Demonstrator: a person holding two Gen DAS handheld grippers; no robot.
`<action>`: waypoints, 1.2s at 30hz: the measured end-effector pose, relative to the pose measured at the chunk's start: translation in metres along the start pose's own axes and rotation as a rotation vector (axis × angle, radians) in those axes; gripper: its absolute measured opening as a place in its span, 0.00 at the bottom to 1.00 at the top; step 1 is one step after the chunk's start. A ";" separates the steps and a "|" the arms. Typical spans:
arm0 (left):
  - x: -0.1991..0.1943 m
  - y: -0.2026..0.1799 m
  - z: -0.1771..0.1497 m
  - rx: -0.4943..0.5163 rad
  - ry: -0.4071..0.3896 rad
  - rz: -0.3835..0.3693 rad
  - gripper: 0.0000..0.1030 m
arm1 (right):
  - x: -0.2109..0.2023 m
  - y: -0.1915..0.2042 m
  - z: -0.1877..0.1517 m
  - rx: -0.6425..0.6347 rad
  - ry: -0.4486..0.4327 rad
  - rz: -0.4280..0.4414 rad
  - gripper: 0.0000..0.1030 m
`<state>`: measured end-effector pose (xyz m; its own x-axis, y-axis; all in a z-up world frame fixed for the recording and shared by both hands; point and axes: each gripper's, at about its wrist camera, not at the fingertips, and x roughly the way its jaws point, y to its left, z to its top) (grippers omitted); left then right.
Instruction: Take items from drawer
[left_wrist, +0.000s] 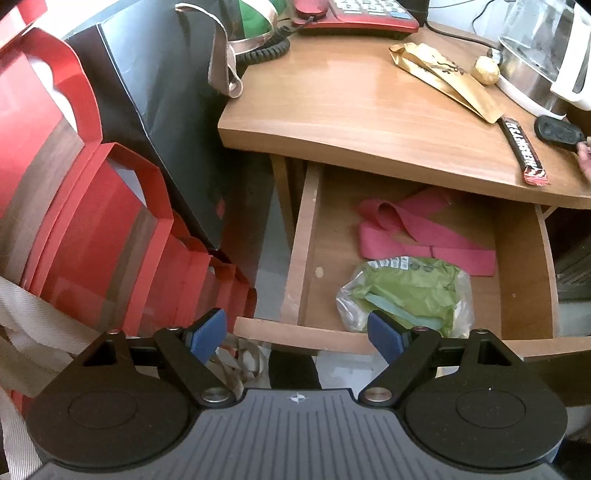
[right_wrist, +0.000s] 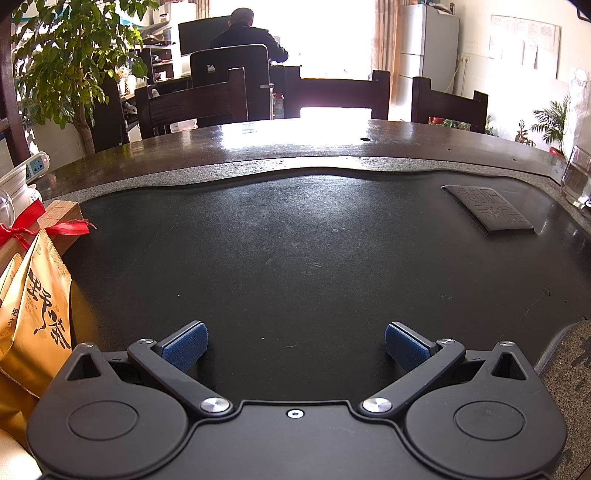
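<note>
The wooden drawer (left_wrist: 306, 229) stands pulled open under the desk top (left_wrist: 354, 107). Inside lie a pink band (left_wrist: 413, 229) and a clear bag of green material (left_wrist: 410, 291). My left gripper (left_wrist: 297, 334) is open and empty, above the drawer's front edge, its right fingertip over the green bag. On the desk lie a gold packet (left_wrist: 443, 77), a dark snack bar (left_wrist: 524, 151) and a black key fob (left_wrist: 557, 131). My right gripper (right_wrist: 293, 345) is open and empty, low over a dark stone tea tray (right_wrist: 295, 240); the drawer is not in its view.
Red gift bags (left_wrist: 74, 206) and a black paper bag (left_wrist: 166, 110) stand left of the desk. A red phone (left_wrist: 354, 14), a round nut (left_wrist: 487, 70) and a kettle (left_wrist: 546, 55) sit at the back. Gold tea bags (right_wrist: 33, 314) and a glass (right_wrist: 576, 177) flank the tray.
</note>
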<state>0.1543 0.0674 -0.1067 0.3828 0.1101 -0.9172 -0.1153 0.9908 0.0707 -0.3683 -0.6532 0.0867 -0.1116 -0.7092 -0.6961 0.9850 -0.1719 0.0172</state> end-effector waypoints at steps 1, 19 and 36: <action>0.001 0.000 0.000 0.001 0.001 0.002 0.84 | 0.000 0.000 0.000 0.000 0.000 0.000 1.00; -0.016 -0.013 0.002 0.051 -0.049 -0.019 0.84 | 0.000 0.000 0.000 0.000 0.000 0.000 1.00; -0.040 -0.060 -0.006 0.156 -0.070 -0.061 0.84 | 0.000 0.000 0.000 0.000 0.000 0.000 1.00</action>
<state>0.1409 0.0028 -0.0768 0.4482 0.0496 -0.8926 0.0511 0.9954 0.0809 -0.3683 -0.6532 0.0867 -0.1114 -0.7093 -0.6961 0.9850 -0.1717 0.0173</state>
